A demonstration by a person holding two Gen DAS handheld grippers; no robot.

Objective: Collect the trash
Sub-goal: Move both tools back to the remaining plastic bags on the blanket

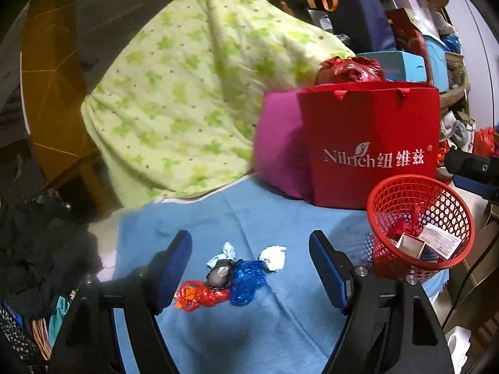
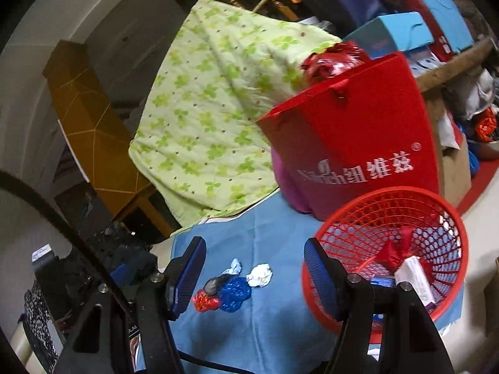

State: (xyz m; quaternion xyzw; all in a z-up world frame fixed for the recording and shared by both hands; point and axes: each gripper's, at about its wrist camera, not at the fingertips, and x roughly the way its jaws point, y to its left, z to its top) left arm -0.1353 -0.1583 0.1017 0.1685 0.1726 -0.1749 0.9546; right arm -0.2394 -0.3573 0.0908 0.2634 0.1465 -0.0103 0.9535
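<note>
Both views show crumpled trash [image 1: 230, 275] on the blue cloth [image 1: 280, 327], left of the red basket [image 1: 389, 187]. Left claw [image 1: 249, 275] and right claw [image 2: 254, 280] gape, empty. Only the right view shows a black cable [image 2: 62, 218].

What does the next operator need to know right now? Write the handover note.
Left tool: open, empty, above the blue cloth.
Right tool: open, empty, beside the red basket.
Done: basket already holds a red wrapper and small boxes.
Left: the pile on the cloth, namely blue bag, red bag, grey lump, white wad and pale blue wrapper. Move these into the basket.
</note>
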